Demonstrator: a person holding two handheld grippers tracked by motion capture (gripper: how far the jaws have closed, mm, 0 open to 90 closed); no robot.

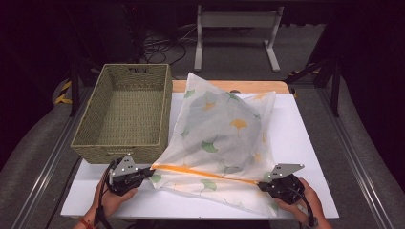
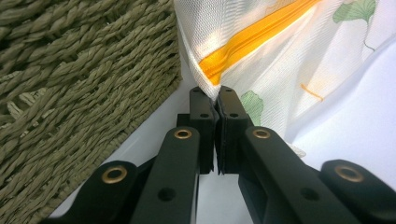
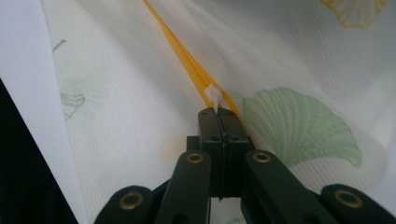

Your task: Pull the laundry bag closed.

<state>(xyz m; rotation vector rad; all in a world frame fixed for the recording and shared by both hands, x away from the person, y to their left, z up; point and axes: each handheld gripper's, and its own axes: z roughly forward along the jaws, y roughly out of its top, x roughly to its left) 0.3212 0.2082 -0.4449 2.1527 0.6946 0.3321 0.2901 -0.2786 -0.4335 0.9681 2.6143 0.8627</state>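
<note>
left gripper (image 1: 149, 172) pinches the bag (image 1: 224, 138) corner as anchor | right gripper (image 3: 218, 112) pinches the zip pull (image 3: 214, 97), keeping the orange zip (image 1: 200, 172) taut | basket (image 1: 125, 110) waits alongside

We take the basket (image 1: 125, 112) as our landmark. It sits on the left part of the table (image 1: 305, 143), reaching back past the table's far edge. Just right of the basket lies the mesh bag (image 1: 222, 138), its left side touching the basket's right wall. The bag's zipper (image 1: 205, 172) runs along its near side, from the basket's near right corner off to the right. Right at that corner sits the left gripper (image 1: 149, 172) — clamped on the zipper's left end. The right gripper (image 1: 261, 185) lies well to the basket's right, nearer us, pinching the zipper pull (image 3: 214, 96).
</note>
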